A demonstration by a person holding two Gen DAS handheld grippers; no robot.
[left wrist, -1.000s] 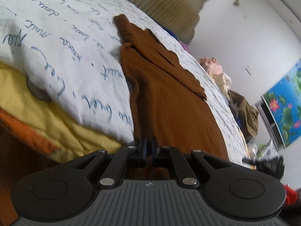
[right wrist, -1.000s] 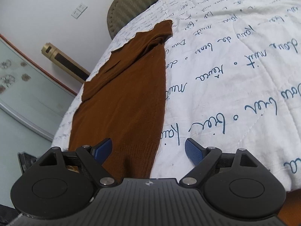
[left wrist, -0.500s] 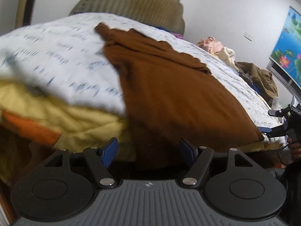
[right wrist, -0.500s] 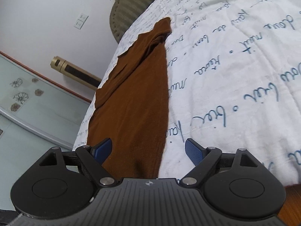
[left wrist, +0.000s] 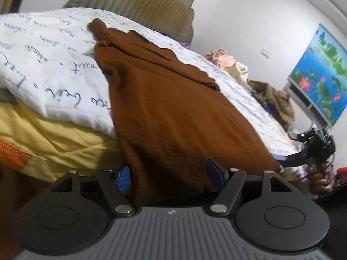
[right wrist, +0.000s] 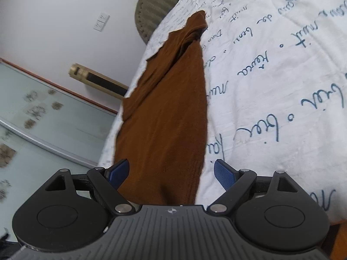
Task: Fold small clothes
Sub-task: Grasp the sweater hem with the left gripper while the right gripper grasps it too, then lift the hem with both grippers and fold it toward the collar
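Observation:
A brown knit garment (left wrist: 173, 108) lies lengthwise on a bed with a white quilt (left wrist: 54, 65) printed with blue script. Its near hem hangs over the bed edge. My left gripper (left wrist: 170, 176) is open, its blue pads on either side of the hanging hem. In the right wrist view the same garment (right wrist: 171, 112) stretches away from me. My right gripper (right wrist: 171, 173) is open over the other corner of the hem. The right gripper also shows in the left wrist view (left wrist: 290, 158), held by a hand at the bed's edge.
A yellow blanket (left wrist: 54, 134) with an orange patch lies under the quilt. A padded headboard (left wrist: 138, 6) stands at the far end. A pile of clothes (left wrist: 260, 86) sits beyond the bed. A wall with a socket (right wrist: 102, 21) and a glass panel (right wrist: 43, 119) are at the left.
My left gripper opened, letting go of the hem, and swung so the garment and the right gripper came into view. My right gripper stayed open and drew slightly closer to the hem.

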